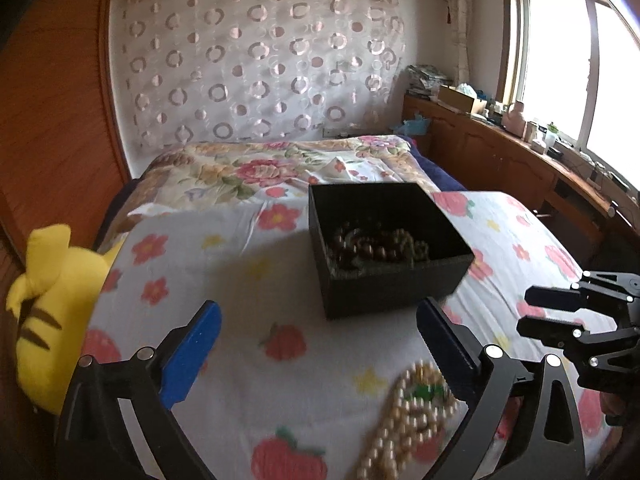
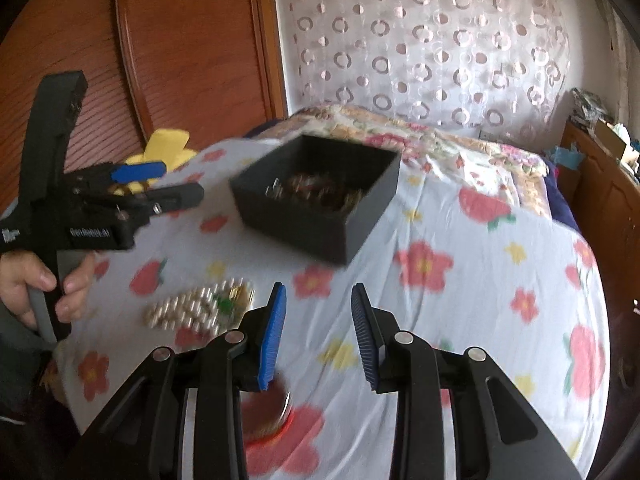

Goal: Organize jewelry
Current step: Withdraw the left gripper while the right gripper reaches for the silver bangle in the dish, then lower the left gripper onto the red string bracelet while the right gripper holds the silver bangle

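A black open box sits on the flowered bed sheet and holds dark and greenish bead jewelry; it also shows in the right wrist view. A pearl necklace with a green bit lies on the sheet near my left gripper's right finger; it also shows in the right wrist view. My left gripper is open and empty, short of the box. My right gripper is open and empty above the sheet. A round reddish item lies blurred under its left finger.
A yellow striped plush toy lies at the bed's left edge. A wooden wardrobe stands to the left. A cluttered wooden counter runs under the window on the right. A folded floral quilt lies behind the box.
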Demonstrator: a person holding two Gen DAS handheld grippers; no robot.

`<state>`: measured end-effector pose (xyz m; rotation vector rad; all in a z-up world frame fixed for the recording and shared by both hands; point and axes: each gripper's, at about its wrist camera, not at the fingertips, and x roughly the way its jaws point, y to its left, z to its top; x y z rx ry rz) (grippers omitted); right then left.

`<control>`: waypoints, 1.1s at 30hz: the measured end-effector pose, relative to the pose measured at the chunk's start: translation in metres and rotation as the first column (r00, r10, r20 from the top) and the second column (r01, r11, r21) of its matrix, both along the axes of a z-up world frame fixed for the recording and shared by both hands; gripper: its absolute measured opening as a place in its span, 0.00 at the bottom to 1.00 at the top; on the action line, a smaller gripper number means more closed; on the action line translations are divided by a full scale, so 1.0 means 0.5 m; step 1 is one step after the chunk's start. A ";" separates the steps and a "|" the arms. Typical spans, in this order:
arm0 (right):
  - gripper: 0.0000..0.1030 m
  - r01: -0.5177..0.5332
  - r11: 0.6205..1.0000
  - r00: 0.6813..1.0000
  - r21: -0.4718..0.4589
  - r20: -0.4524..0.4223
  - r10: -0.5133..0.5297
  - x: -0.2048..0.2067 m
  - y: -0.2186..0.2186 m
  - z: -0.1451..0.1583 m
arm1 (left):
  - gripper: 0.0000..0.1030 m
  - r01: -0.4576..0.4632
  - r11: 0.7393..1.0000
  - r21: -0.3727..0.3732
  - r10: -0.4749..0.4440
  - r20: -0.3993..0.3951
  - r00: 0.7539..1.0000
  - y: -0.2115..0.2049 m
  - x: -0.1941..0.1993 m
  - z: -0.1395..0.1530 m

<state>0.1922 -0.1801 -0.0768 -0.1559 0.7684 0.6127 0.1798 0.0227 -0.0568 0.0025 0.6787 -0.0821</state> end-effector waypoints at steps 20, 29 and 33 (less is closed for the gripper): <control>0.04 -0.019 1.000 1.000 -0.009 -0.019 0.019 -0.095 0.004 -0.041 | 0.92 -0.028 0.999 -0.033 0.027 -0.006 1.000 0.011 -0.141 -0.034; 0.04 -0.020 1.000 0.993 0.008 0.120 0.019 -0.118 0.020 -0.003 | 0.92 -0.029 0.998 -0.049 0.030 0.016 0.999 0.006 -0.183 -0.021; 0.04 -0.010 1.000 0.989 -0.003 0.150 0.011 -0.123 0.021 0.009 | 0.92 -0.022 0.999 -0.049 0.023 0.017 1.000 0.001 -0.191 -0.020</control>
